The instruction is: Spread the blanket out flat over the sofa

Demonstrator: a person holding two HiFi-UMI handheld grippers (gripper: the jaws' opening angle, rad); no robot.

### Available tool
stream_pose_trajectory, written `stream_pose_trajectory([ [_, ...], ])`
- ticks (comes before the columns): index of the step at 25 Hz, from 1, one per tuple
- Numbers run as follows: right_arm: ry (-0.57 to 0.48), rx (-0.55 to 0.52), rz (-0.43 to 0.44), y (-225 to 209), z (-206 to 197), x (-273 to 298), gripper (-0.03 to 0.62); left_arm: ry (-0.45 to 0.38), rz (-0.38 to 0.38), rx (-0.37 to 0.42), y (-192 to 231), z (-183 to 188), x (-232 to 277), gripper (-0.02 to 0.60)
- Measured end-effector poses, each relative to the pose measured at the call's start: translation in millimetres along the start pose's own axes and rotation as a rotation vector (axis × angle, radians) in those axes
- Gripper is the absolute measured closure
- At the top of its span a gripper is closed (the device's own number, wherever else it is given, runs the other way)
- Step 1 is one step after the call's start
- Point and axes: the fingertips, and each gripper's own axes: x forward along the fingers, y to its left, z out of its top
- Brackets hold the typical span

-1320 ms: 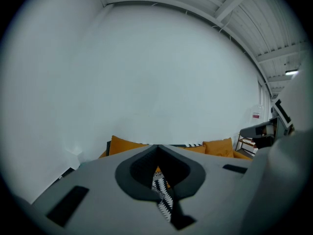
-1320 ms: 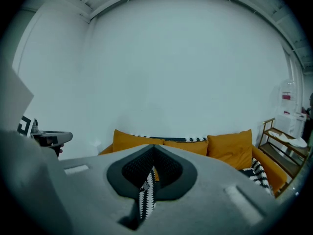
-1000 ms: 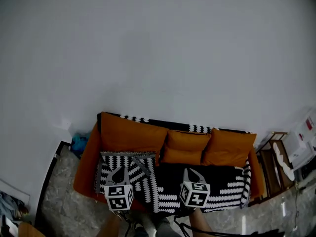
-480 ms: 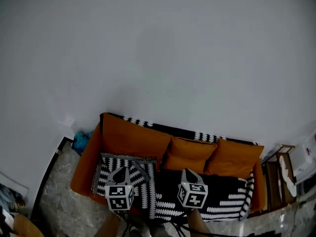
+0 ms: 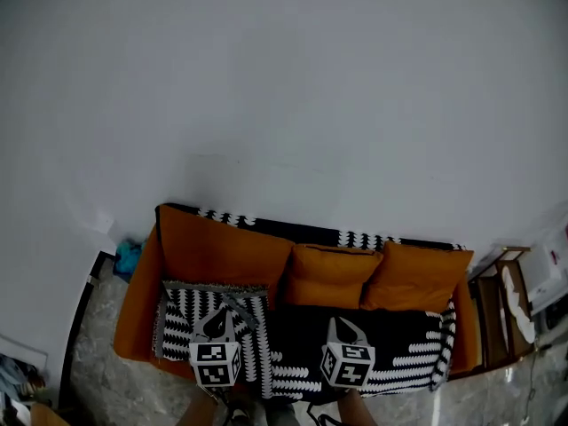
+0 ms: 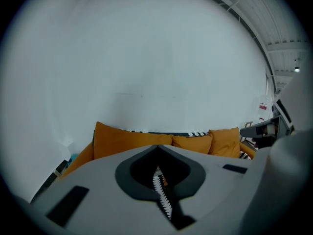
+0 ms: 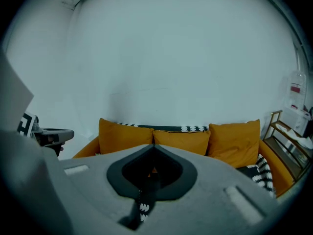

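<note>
An orange sofa (image 5: 222, 247) stands against the white wall. A black-and-white patterned blanket (image 5: 404, 340) lies across its seat, and a strip of it shows over the backrest (image 5: 355, 238). My left gripper (image 5: 216, 324) is over the left part of the seat, shut on the blanket's near edge. In the left gripper view (image 6: 157, 154) a patterned fold (image 6: 161, 192) is pinched between the jaws. To its right, my right gripper (image 5: 345, 330) is shut on the same edge. In the right gripper view (image 7: 152, 154) a dark fold (image 7: 145, 199) hangs from it.
Two orange cushions (image 5: 327, 278) (image 5: 413, 280) lean on the backrest right of centre. A wooden shelf (image 5: 497, 282) stands by the sofa's right arm, and something blue (image 5: 128, 257) lies at its left end. Grey marbled floor (image 5: 98, 371) runs in front.
Both grippers have come down and toward the sofa's front with the blanket's edge still held. The head view has shifted, so the sofa sits further left and lower.
</note>
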Motion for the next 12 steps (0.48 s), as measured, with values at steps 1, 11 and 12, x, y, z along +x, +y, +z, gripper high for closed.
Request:
stream_pose_trajectory([
  [1,0.011,0.006,-0.001,-3.5,-5.4,4.5,0.589,0.009,-0.003,0.002,-2.8,-3.6,6.7,0.577],
  [11,0.106,0.057,0.026,-19.7,-59.1,78.0,0.589,0.091,0.006,-0.007,-13.5,-49.4,79.8,0.577],
  [12,0.113,0.057,0.031,-19.9,-64.3,85.2,0.589,0.096,0.008,-0.01,-14.4,-54.4,84.8,0.577],
])
